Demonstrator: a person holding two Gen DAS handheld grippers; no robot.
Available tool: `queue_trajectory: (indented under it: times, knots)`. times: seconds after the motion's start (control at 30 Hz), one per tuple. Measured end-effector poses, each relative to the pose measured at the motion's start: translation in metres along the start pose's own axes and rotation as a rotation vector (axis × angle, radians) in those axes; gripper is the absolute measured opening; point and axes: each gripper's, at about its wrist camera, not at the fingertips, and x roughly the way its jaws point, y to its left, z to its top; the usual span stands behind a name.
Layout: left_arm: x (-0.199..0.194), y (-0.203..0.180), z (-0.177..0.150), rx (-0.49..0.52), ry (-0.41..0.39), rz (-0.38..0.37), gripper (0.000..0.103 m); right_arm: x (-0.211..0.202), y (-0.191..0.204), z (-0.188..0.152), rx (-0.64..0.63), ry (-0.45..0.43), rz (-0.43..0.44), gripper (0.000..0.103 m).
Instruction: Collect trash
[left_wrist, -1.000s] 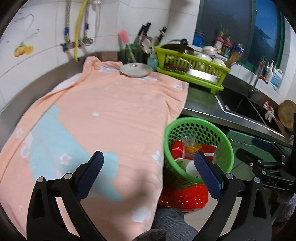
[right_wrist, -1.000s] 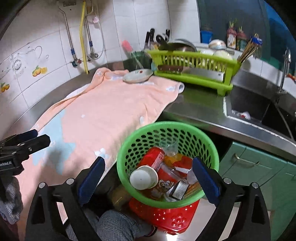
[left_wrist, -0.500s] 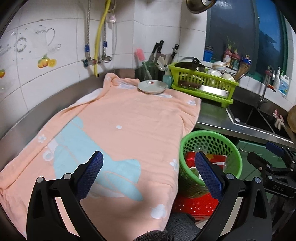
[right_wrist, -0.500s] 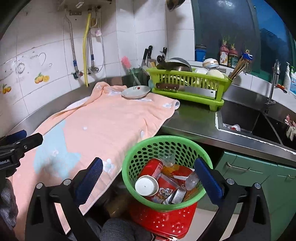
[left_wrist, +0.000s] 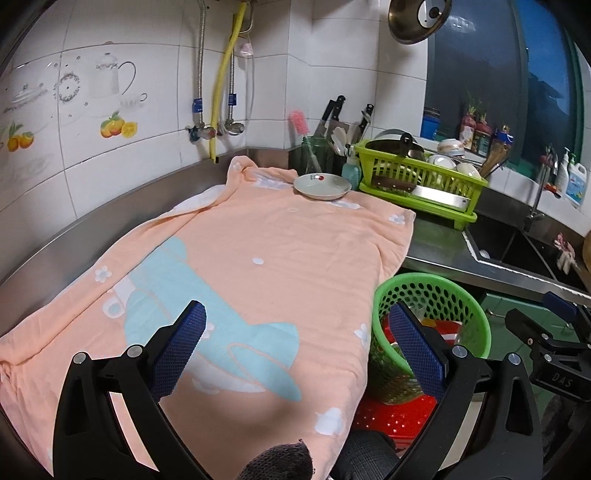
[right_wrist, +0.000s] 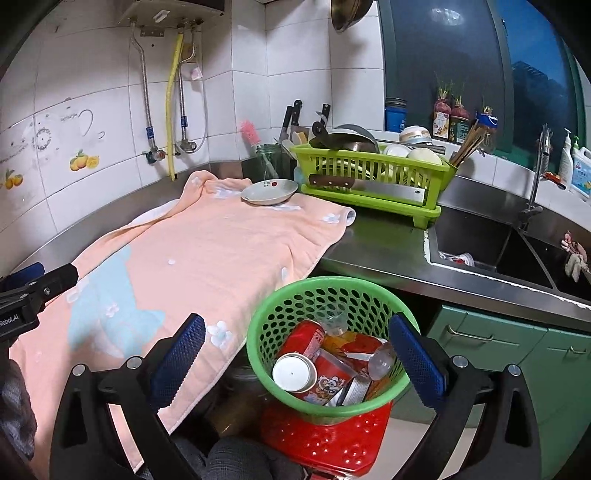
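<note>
Below the desk's (right_wrist: 373, 236) front edge we see the green basket (right_wrist: 284, 317) standing on a red perforated stool (right_wrist: 332, 435), just beside the hanging edge of the peach towel (right_wrist: 207, 251). Its mesh wall is round and bright, and the trash fills its lower half: a red can (right_wrist: 301, 339) lying tilted, a white-lidded cup (right_wrist: 293, 372) on its side against a red printed packet (right_wrist: 332, 376), a clear plastic cup (right_wrist: 332, 317) leaning at the back wall, and a silvery wrapper (right_wrist: 352, 389) near the front rim. From the left wrist view only the basket's far rim (left_wrist: 443, 291) and a bit of red inside show.

Our right tool (right_wrist: 295, 354) hovers above the basket with its blue pads spread wide, holding nothing. Our left tool (left_wrist: 299, 347) hangs over the towel (left_wrist: 266, 266), its pads likewise wide apart and empty.

On the towel's far end sits a shallow plate (left_wrist: 322, 185), close to the lime dish rack (left_wrist: 421, 184). A sink (right_wrist: 487, 243) lies to the right of the rack.
</note>
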Motion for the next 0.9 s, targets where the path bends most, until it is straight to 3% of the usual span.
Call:
queue_trajectory:
  times: [0.9]
  knots:
    - [0.0055,0.0035,-0.007,0.001,0.01,0.033,0.098,0.0044,0.0007,-0.0035,0.01,0.02,0.011,0.096]
